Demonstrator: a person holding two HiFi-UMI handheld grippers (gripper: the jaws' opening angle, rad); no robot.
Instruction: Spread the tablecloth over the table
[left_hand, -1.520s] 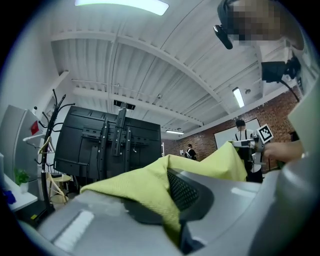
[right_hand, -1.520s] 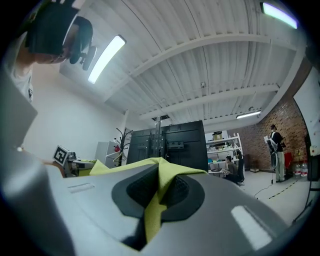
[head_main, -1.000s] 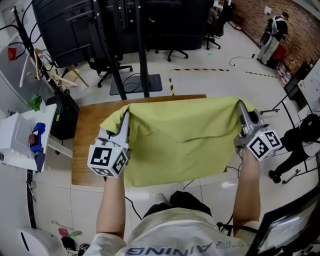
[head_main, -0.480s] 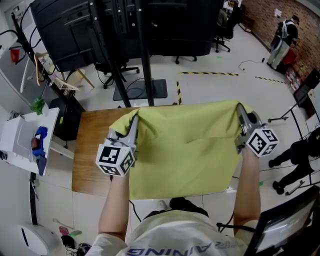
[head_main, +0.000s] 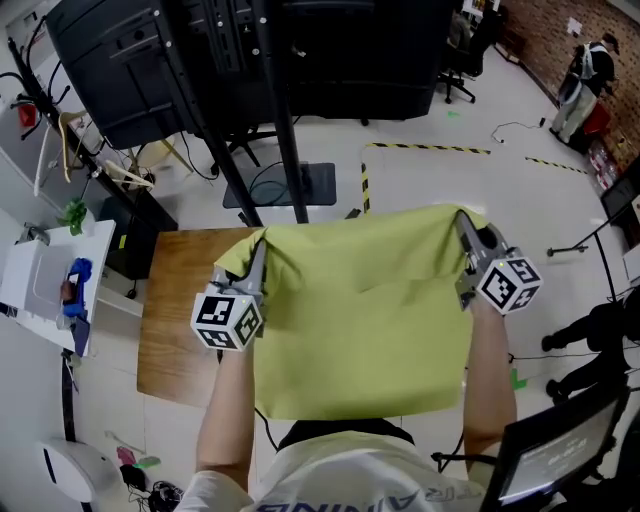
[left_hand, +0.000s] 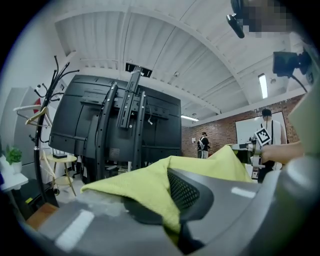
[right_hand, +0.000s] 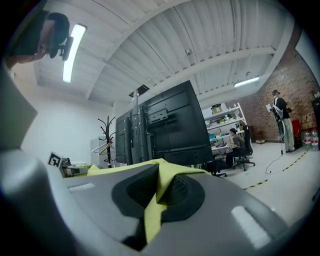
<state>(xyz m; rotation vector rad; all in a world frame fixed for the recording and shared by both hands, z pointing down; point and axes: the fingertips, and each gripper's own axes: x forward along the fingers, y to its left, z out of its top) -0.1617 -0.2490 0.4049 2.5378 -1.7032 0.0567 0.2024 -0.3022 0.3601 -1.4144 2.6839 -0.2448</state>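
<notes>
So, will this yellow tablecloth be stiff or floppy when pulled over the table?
Probably floppy: the tablecloth sags and creases between the left gripper and right gripper. Likely light: two pinched corners carry it. It may slide on the smooth wooden table.

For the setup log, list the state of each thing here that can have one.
tablecloth: unfolded, stretched between the two grippers, pinched at its two far corners.
left gripper: shut on the tablecloth.
right gripper: shut on the tablecloth.
table: left strip bare, the rest hidden under the tablecloth.
</notes>
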